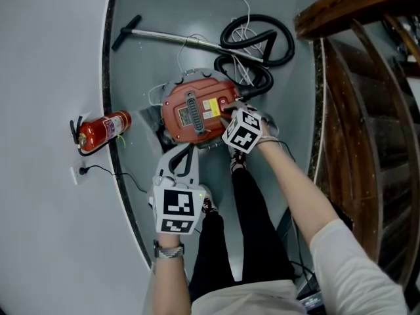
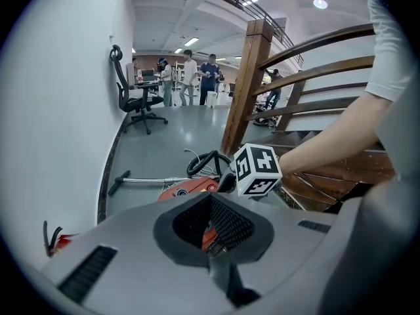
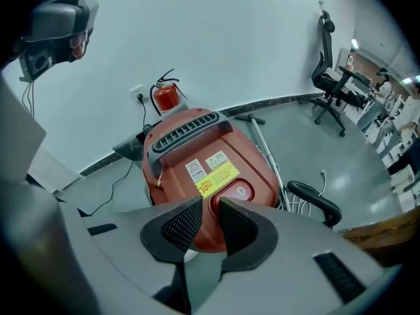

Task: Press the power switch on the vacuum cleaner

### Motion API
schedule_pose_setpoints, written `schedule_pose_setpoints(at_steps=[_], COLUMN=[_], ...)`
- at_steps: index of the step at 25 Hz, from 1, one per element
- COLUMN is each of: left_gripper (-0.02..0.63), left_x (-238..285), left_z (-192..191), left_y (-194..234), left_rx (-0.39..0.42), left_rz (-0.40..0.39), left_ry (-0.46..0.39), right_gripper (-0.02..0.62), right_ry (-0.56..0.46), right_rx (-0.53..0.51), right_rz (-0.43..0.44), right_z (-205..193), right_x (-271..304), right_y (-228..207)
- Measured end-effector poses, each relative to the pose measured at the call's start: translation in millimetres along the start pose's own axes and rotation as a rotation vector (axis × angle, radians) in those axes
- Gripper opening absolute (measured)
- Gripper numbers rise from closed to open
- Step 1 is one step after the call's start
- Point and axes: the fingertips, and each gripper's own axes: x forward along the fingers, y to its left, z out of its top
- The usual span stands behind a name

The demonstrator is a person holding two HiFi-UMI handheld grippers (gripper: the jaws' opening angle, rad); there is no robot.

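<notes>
The red vacuum cleaner [image 1: 193,113] sits on the grey floor [image 1: 164,12] beside the curved wall, with a fire extinguisher [image 1: 102,131] lying to its left and its black hose [image 1: 259,41] coiled beyond it. The person's right arm stretches forward and down, bringing the right gripper [image 3: 210,210] over the canister's top. Its jaws are a narrow slit apart, empty, with the tips at the round power switch [image 3: 239,190]. The left gripper [image 1: 187,153] hangs nearer the body, short of the vacuum, its jaw tips together on nothing.
</notes>
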Motion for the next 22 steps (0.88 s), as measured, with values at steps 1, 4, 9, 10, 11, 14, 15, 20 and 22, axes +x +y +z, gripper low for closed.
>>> schedule_pose_setpoints(at_steps=[1, 4, 9, 10, 11, 14, 15, 20, 22], left_gripper=[0.0, 0.0, 0.0, 0.0, 0.0, 0.0, 0.0, 0.0, 0.0], left_x=[0.3, 1.2, 2.4, 2.6, 2.6, 2.5, 2.4, 2.1, 1.9], left_z=[-0.8, -3.8, -7.1, -7.3, -7.3, -7.6, -8.5, -11.3, -11.4], left_y=[-0.7, -1.2, 1.2, 1.3, 1.2, 3.0, 4.5, 5.7, 3.2], left_rx=[-0.001, -0.007, -0.019, -0.02, -0.02, -0.015, -0.016, -0.032, -0.032], left_rz=[-0.002, -0.004, 0.006, 0.007, 0.007, 0.009, 0.011, 0.015, 0.011], left_ry=[0.002, 0.011, 0.015, 0.016, 0.017, 0.02, 0.021, 0.021, 0.021], right_gripper=[0.097, 0.097, 0.097, 0.098, 0.103, 0.098, 0.098, 0.078, 0.066], right_ry=[-0.003, -0.006, 0.016, 0.019, 0.019, 0.018, 0.017, 0.0, -0.013], right_rx=[0.0, 0.0, -0.025, -0.02, -0.016, -0.003, -0.002, 0.051, 0.054], right_rz=[-0.002, -0.001, 0.004, 0.004, -0.001, -0.014, -0.013, 0.002, -0.012], right_z=[1.5, 4.4, -2.5, -1.8, -0.9, -3.2, -3.9, -2.3, -1.8], right_x=[-0.7, -1.9, 3.4, 4.1, 4.3, 4.6, 5.0, 5.3, 3.7], right_y=[-0.4, -1.1, 3.7, 4.1, 4.0, 2.0, 1.8, -1.7, -2.6])
